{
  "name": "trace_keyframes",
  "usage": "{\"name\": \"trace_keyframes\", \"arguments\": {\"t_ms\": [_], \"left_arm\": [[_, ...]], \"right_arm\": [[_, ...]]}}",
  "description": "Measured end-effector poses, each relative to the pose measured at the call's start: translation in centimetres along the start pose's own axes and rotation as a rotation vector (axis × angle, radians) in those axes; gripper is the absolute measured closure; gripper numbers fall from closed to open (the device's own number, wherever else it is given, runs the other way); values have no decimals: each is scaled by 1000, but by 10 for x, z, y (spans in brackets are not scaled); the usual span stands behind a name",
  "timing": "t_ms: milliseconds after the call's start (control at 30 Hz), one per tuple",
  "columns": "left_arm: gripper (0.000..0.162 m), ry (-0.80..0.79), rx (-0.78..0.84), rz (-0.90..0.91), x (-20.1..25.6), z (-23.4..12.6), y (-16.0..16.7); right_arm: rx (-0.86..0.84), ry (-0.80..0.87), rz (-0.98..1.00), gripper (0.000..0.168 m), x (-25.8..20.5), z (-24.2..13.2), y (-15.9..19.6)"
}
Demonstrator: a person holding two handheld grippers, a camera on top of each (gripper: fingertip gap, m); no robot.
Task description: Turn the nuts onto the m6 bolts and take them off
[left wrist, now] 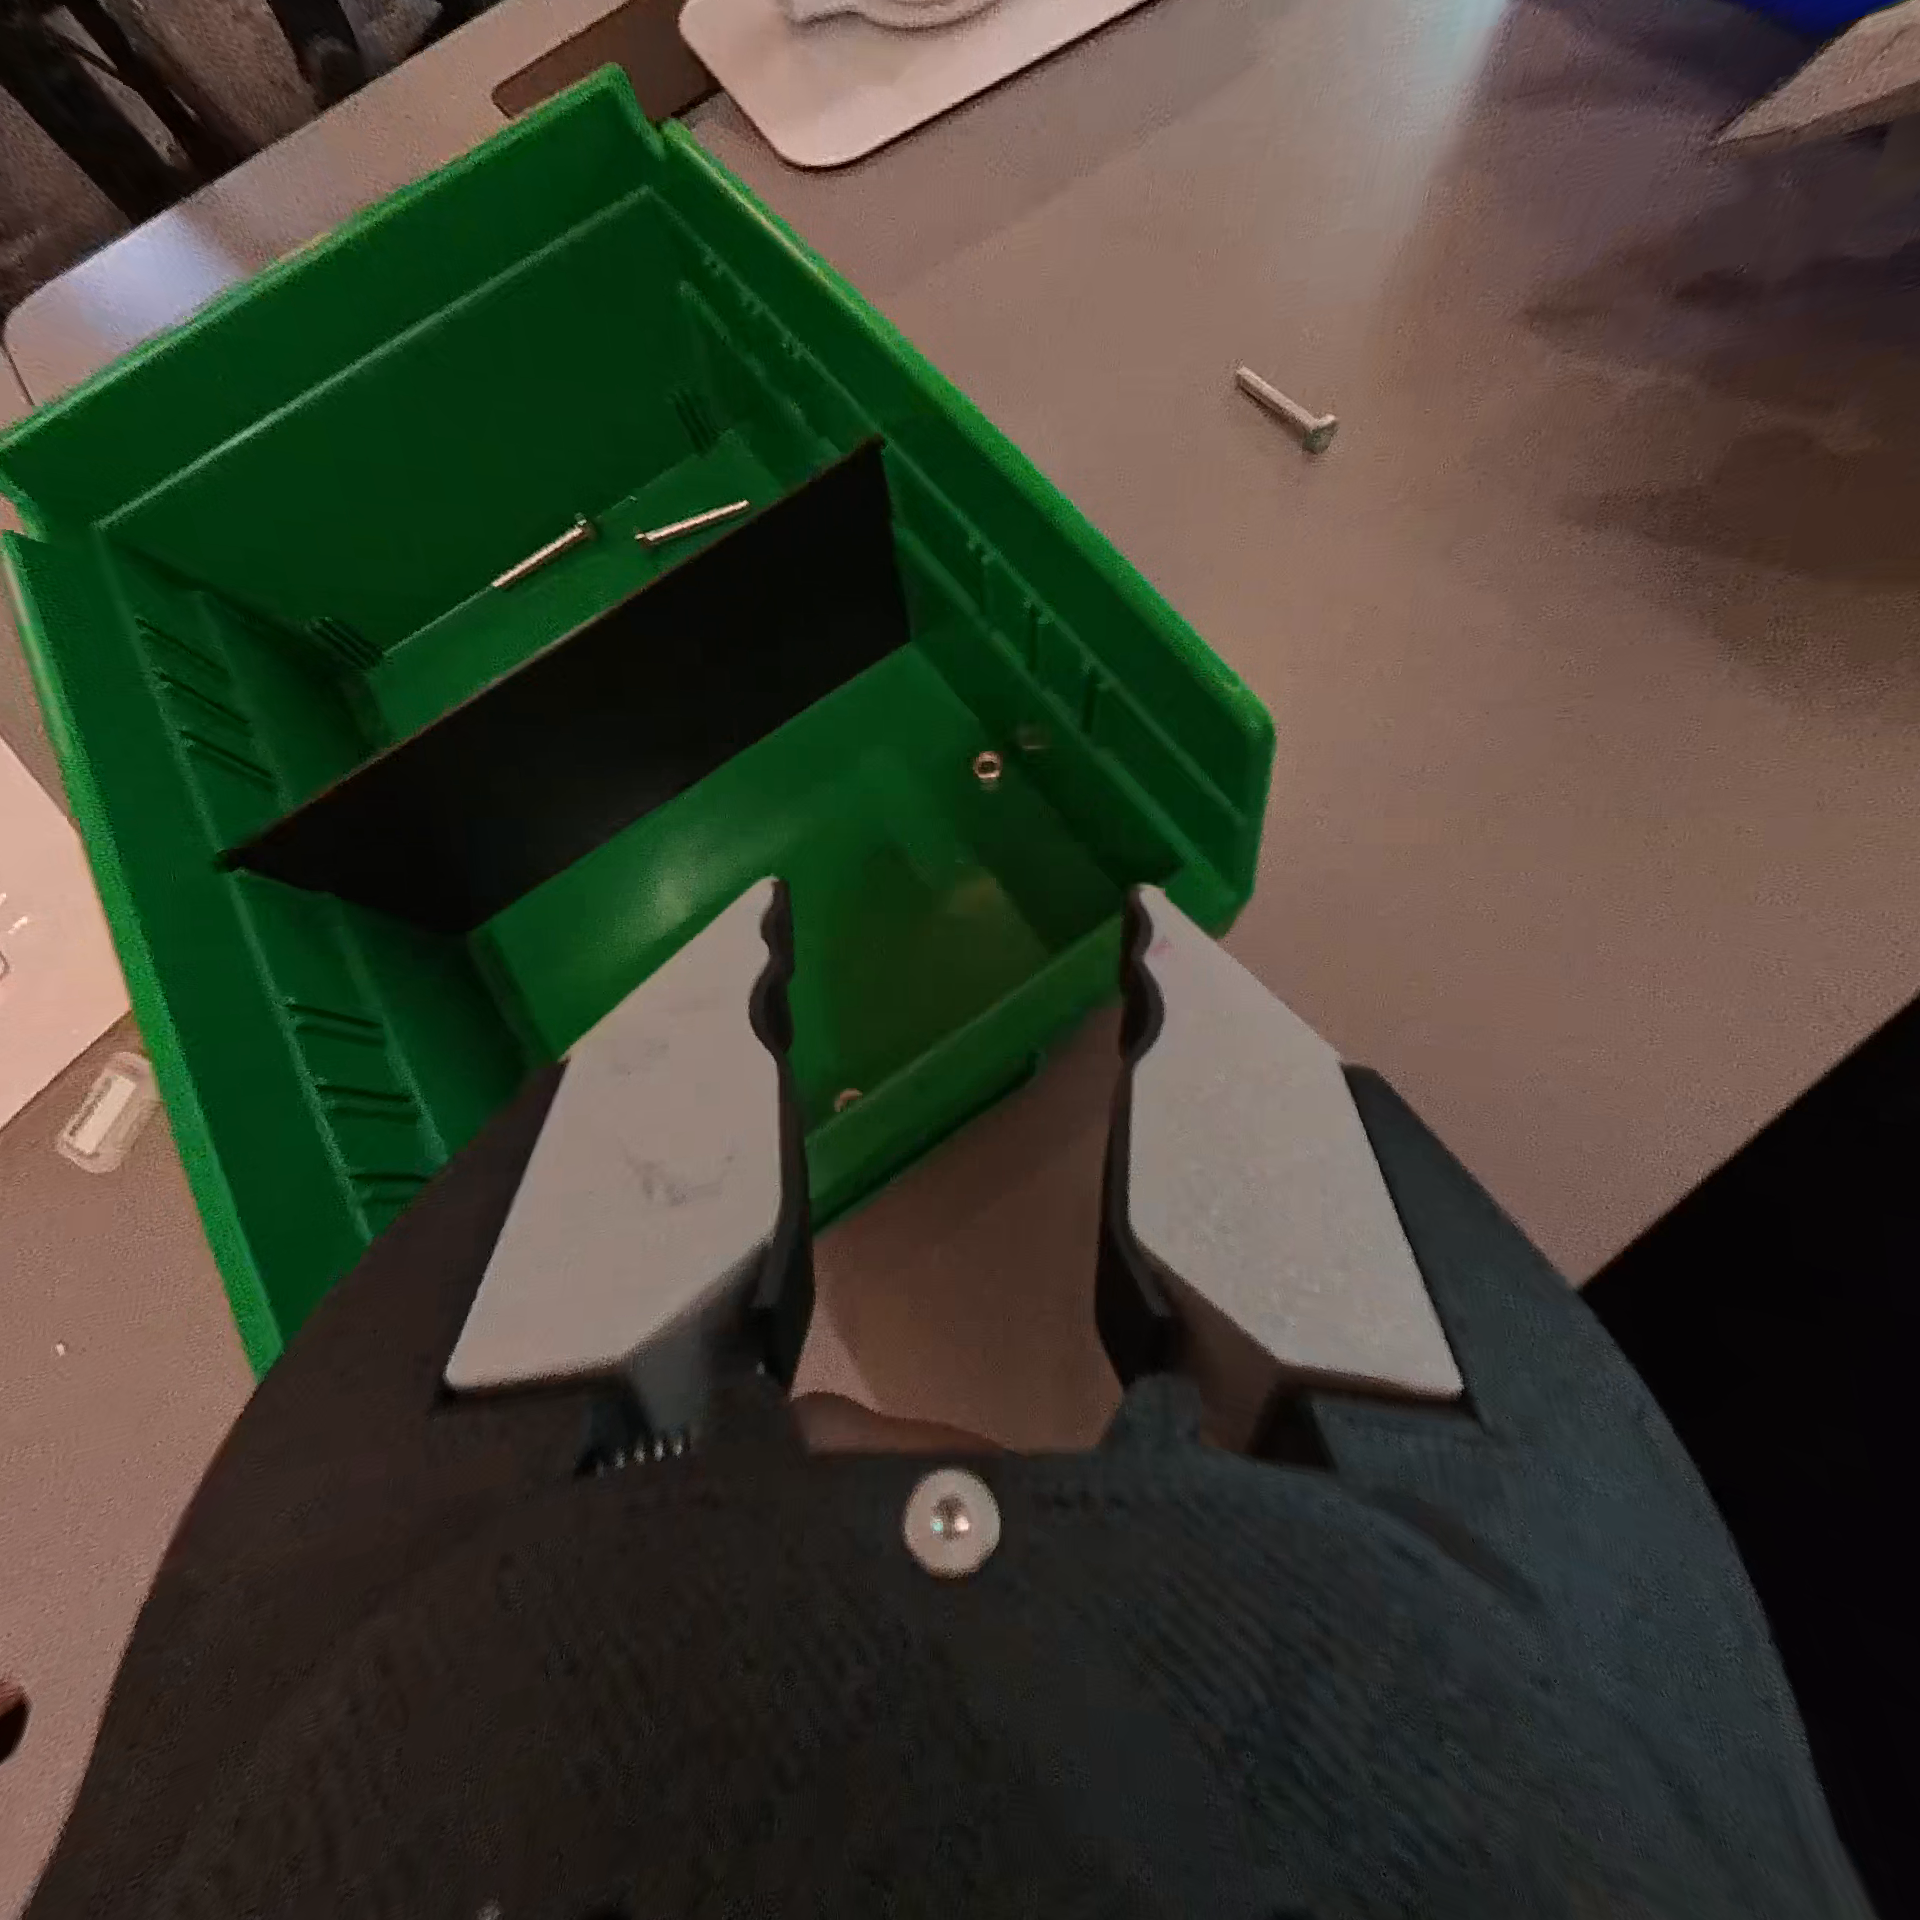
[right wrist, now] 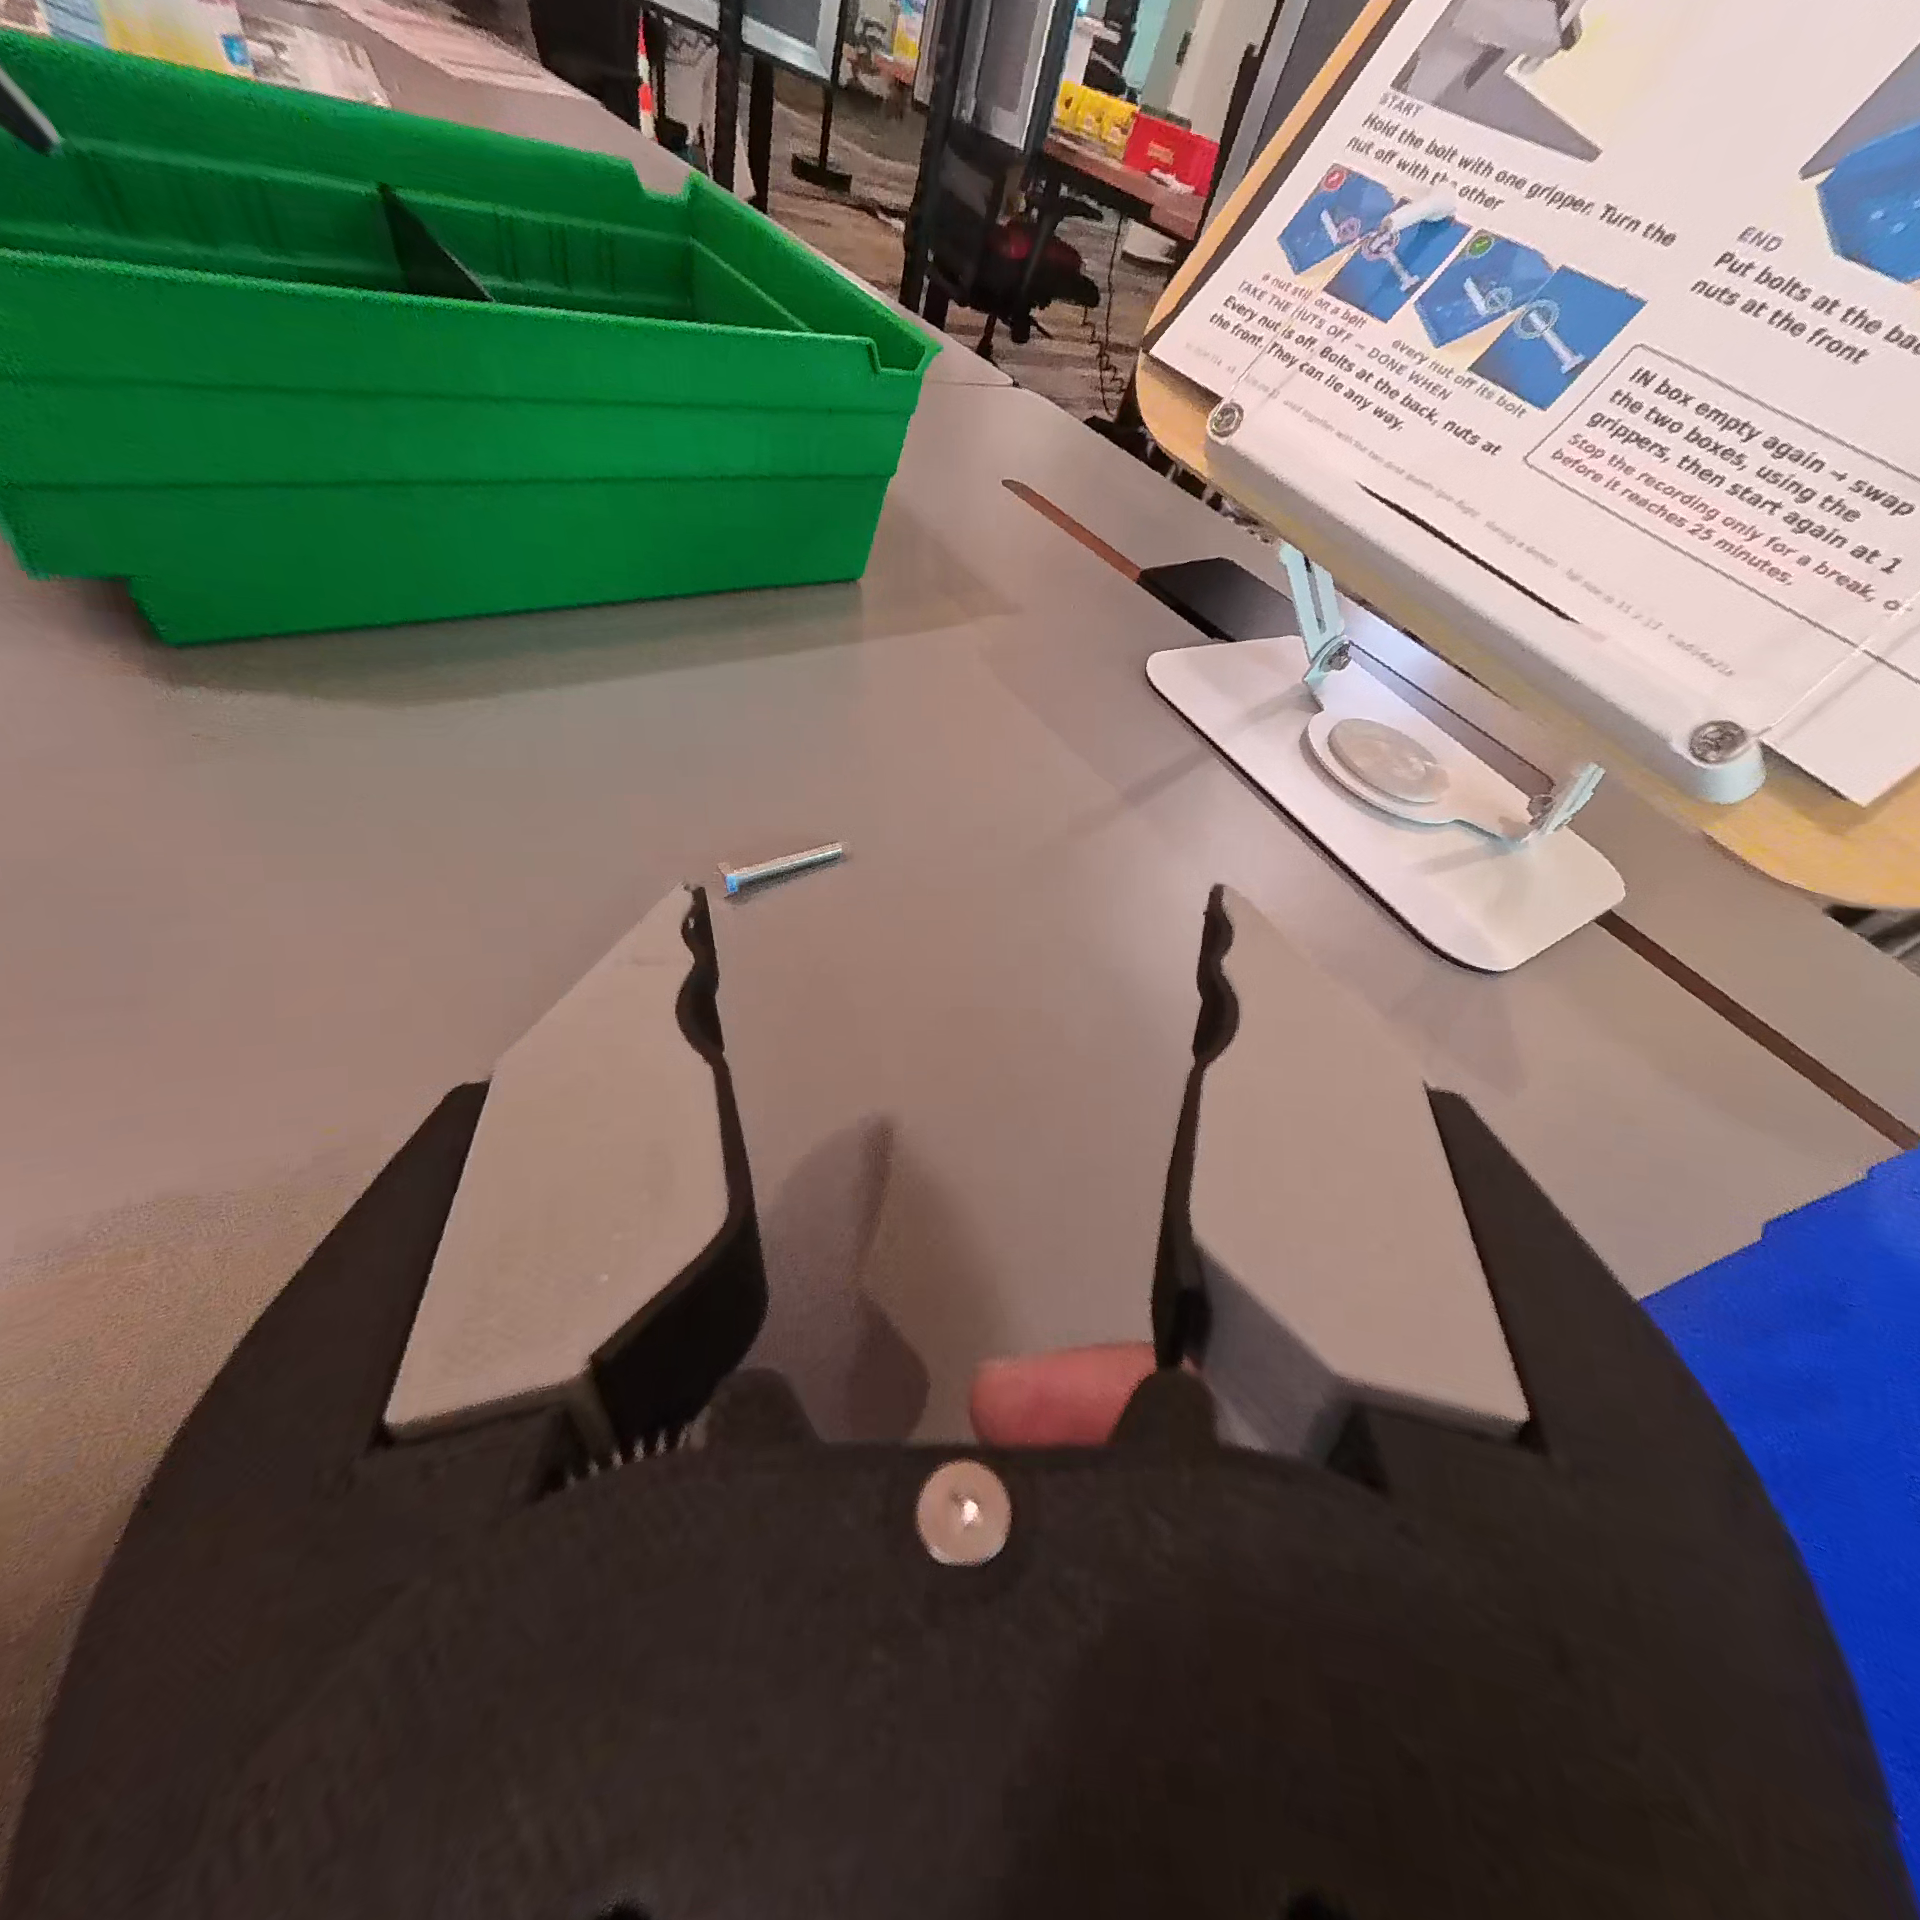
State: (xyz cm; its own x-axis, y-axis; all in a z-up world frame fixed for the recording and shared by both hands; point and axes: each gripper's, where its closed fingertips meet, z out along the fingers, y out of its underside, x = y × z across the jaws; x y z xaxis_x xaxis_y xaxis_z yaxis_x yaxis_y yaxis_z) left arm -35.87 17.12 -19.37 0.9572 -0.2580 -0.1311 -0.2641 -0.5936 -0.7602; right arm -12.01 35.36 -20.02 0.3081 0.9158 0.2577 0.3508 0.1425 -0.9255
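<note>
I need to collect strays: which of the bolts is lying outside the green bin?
The bolt lying alone on the grey table, right of the green bin. The other two bolts lie in its back compartment.

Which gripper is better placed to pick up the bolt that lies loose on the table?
Probably the right gripper: it is open, low over the table, and the bolt lies just past its left fingertip. The left gripper, also open, points into the green bin.

Left wrist view is aimed steeply down, close over the green bin [left wrist: 1195,665]. Right wrist view is held low, facing across the table [right wrist: 987,727]. Bin [right wrist: 468,416] and loose bolt [left wrist: 1286,408] [right wrist: 781,868] are shared by the 2 views.
</note>
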Motion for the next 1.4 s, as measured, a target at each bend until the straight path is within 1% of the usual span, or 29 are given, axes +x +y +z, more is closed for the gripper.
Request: {"name": "trace_keyframes", "arguments": {"t_ms": [67, 133, 233, 333, 433, 533, 567, 700, 733, 800, 833, 933, 1000, 1100, 1167, 1300, 1400], "left_arm": [[101, -3, 8, 41, -11, 7, -7], [107, 12, 10, 82, -21, 19, -15], [110, 80, -45, 137, -26, 44, -21], [112, 114, -149, 214, -29, 63, -13], [115, 269, -221, 285, -5, 72, -5], [116, 266, -324, 328, -3, 89, 4], [117, 291, -358, 338, 1, 93, 9], [128, 342, -468, 378, 9, 108, 26], [133, 364, -444, 369, 14, 109, 22], [132, 340, -452, 388, 9, 113, 21], [134, 327, -454, 399, 6, 115, 21], [153, 393, -447, 413, 12, 113, 22], [153, 400, -458, 382, 11, 113, 23], [153, 355, -480, 415, -3, 109, 28], [153, 347, -476, 371, -12, 102, 29], [154, 299, -394, 294, -34, 80, 15], [154, 272, -293, 262, -40, 60, -6]], "right_arm": [[-13, 17, 10, 79, 2, 8, 1], [-18, 24, 32, 81, 3, 17, 1], [-22, 38, 57, 82, 1, 30, -3], [-11, 28, 52, 86, -7, 39, -9], [-38, 14, 27, 87, -13, 47, -4], [-59, -9, 34, 87, -18, 51, 0], [-56, -15, 41, 87, -18, 51, 0], [-25, -23, 66, 88, -16, 44, -6], [-18, -23, 70, 88, -14, 41, -7], [-10, -32, 83, 88, -14, 38, -8], [-8, -36, 89, 88, -14, 37, -8], [0, -40, 91, 88, -14, 33, -10], [11, -34, 89, 88, -13, 29, -13], [27, -31, 97, 89, -11, 25, -16], [28, -36, 107, 89, -11, 23, -16], [27, -56, 109, 90, -16, 23, -16], [23, -97, 95, 91, -27, 24, -18]]}}
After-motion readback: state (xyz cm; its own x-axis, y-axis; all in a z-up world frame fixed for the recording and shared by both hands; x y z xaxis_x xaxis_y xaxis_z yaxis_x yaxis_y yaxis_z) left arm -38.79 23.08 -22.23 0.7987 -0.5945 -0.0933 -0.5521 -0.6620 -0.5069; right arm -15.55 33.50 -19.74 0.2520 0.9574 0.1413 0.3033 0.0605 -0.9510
